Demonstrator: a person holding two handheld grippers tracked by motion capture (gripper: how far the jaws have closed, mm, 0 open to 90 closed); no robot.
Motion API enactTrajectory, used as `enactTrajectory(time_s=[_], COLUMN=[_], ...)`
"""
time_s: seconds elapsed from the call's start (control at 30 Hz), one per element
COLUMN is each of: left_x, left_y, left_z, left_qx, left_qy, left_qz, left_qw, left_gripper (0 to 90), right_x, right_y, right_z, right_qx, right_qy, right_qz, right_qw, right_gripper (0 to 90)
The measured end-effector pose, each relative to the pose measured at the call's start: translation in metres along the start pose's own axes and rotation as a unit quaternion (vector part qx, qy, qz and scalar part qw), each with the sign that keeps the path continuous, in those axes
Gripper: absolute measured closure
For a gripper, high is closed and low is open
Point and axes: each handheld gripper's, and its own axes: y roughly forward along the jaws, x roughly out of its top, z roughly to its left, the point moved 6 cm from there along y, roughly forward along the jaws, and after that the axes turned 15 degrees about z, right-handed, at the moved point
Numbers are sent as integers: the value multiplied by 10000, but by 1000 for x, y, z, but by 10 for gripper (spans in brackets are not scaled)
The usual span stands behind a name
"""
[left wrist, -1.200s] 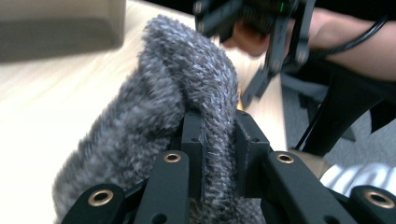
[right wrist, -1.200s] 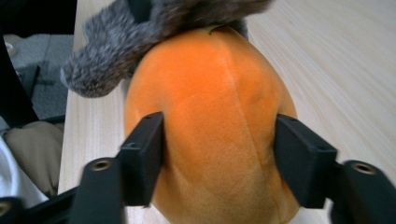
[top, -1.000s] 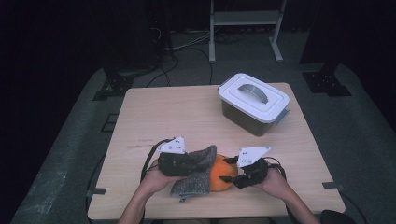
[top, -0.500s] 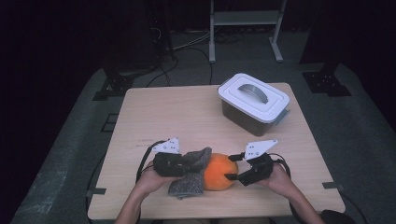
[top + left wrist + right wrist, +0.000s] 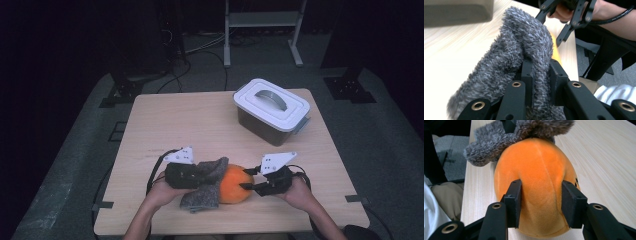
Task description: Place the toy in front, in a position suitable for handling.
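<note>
Left claw [image 5: 202, 175] pinching grey fuzzy cloth [image 5: 524, 50]; right claw [image 5: 541, 202], just closing, gripping orange plush ball [image 5: 536, 175] beside cloth. Cloth partly on ball; separation judged unfinished.

You have nothing to read here: no text, label, brand, number or sign can be made out in any of the three views.
</note>
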Motion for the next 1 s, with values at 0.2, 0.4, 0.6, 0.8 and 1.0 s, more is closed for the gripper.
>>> enactTrajectory(time_s=[0.2,0.4,0.6,0.8,1.0], left_x=[-3,-1,15,8,-6], left_y=[1,1,-6,3,2], left_z=[1,1,-10,-5,6], left_qx=[-102,5,85,63,66], left_qy=[-41,-19,193,129,-70], left_qz=[-36,-2,-128,44,119], left_qw=[9999,10000,9997,9999,9999], left_gripper=[770,771,776,777,776], right_x=[-5,-9,2,3,-5], right_y=[-1,8,-7,-6,-8], right_z=[-10,-9,-2,1,-8], right_qx=[69,259,-10,-92,173], right_qy=[269,379,-9,-124,145], right_qz=[-48,53,-110,-53,-83], right_qw=[9996,9989,9999,9999,9997], right_gripper=[288,437,530,525,389])
